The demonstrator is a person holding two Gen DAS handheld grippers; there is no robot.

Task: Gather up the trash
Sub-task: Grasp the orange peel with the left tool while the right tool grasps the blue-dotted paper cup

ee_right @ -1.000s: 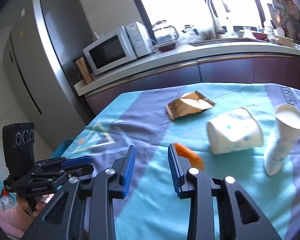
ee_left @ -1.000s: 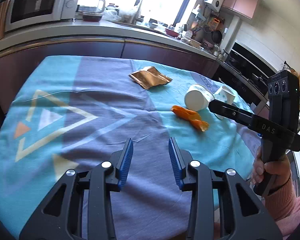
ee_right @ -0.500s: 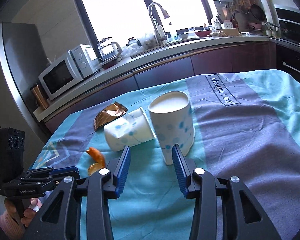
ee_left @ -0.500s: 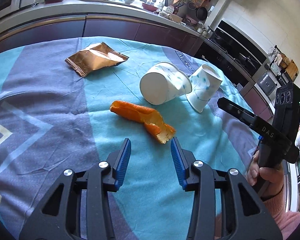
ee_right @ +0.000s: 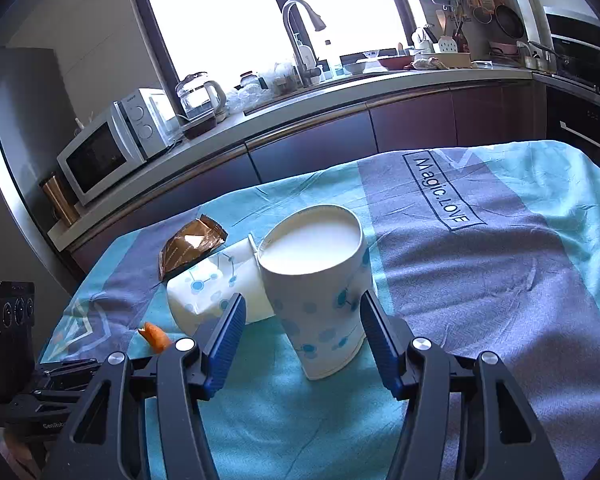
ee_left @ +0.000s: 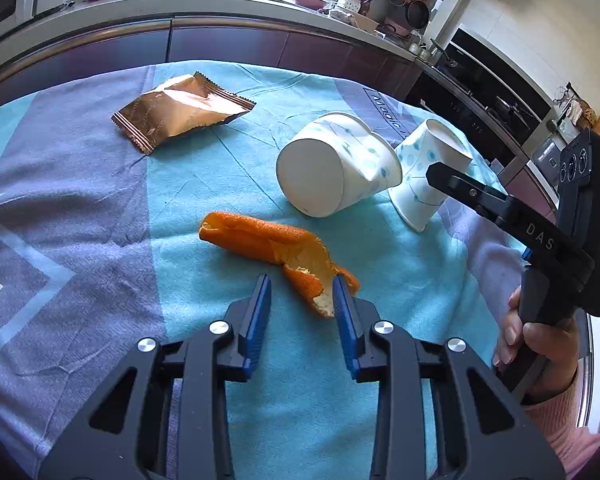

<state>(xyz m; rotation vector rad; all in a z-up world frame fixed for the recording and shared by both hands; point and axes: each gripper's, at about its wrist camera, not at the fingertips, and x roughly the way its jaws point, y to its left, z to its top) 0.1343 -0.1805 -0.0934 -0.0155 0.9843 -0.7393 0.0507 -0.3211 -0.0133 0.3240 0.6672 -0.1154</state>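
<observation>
An orange peel (ee_left: 260,236) lies on the teal and grey cloth (ee_left: 80,220). Its near end sits between the closing jaws of my left gripper (ee_left: 301,282), close to the right pad, and the pads do not press on it. A spotted paper cup (ee_right: 316,280) stands upright between the opening jaws of my right gripper (ee_right: 303,300), with a gap on each side. A second paper cup (ee_left: 332,176) lies tipped on its side beside the upright one. A brown foil wrapper (ee_left: 180,110) lies further back on the cloth.
A person's hand (ee_left: 540,340) holds the right gripper's handle at the right edge of the left wrist view. Behind the table runs a kitchen counter (ee_right: 340,92) with a microwave (ee_right: 112,144), a kettle (ee_right: 200,96) and a tap (ee_right: 300,40).
My left gripper moved forward onto the near end of the peel and its jaws narrowed. My right gripper swung to the upright cup, came closer and its jaws widened around it.
</observation>
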